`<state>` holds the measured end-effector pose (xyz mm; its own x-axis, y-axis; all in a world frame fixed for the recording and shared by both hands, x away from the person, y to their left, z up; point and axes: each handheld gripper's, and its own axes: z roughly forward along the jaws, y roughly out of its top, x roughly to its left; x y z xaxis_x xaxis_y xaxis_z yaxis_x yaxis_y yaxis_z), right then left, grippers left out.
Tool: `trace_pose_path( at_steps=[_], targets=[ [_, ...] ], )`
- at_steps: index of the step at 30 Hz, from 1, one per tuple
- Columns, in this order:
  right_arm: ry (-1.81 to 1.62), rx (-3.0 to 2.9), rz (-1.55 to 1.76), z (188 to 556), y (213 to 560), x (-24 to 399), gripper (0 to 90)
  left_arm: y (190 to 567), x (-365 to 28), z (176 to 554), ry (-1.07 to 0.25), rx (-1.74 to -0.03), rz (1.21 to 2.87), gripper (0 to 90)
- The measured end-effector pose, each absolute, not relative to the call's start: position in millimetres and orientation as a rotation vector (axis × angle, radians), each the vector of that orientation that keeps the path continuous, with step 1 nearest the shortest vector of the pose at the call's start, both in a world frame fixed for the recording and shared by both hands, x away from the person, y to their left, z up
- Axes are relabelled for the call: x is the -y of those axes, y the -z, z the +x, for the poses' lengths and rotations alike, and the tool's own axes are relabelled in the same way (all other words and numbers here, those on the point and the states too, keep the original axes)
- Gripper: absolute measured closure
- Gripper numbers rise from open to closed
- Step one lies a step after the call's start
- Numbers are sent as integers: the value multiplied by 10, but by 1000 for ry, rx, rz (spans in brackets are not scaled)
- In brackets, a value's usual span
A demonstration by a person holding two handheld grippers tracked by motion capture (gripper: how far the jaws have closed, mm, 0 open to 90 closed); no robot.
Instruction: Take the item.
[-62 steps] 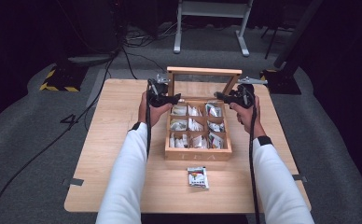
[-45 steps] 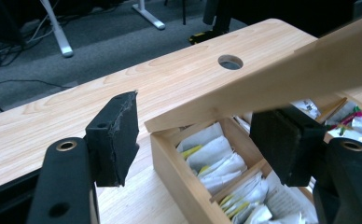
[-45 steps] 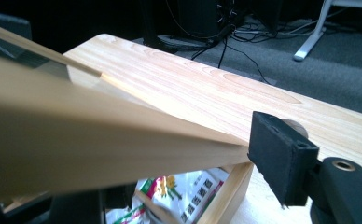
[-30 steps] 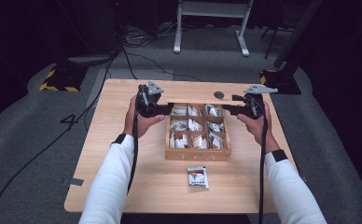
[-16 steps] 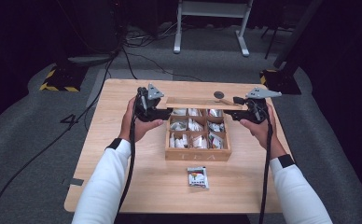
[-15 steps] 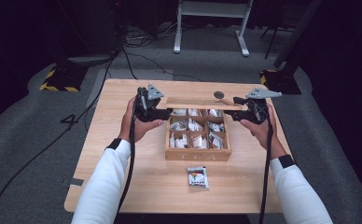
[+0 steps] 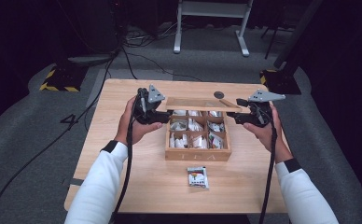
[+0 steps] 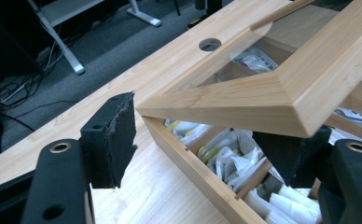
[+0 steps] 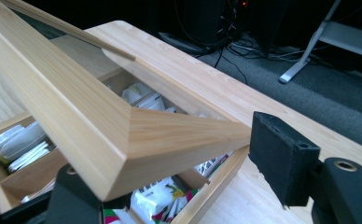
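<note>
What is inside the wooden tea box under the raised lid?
The tea box holds tea bag packets in divided compartments. The glass-paned lid, tilted over the back row, partly covers those compartments, so their contents are unclear.

A lab or studio: dark curtains, floor cables [image 7: 137,44], hazard-taped stand base [image 7: 58,79], lone wooden table [image 7: 123,186].
</note>
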<state>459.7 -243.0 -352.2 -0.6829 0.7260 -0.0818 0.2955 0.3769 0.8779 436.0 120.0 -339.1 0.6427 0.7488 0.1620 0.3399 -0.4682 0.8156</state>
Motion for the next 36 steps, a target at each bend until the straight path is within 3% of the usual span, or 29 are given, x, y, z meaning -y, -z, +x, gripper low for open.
trace_pose_path(
  at_steps=[23, 36],
  targets=[
    [-1201, -2300, 810, 4309, 3834, 2426, 325, 3772, -1221, 4121, -614, -817, 2150, 269],
    [-1194, -2330, 816, 4188, 3993, 2453, 302, 3942, -1323, 4101, -618, -897, 2146, 279]
  ],
)
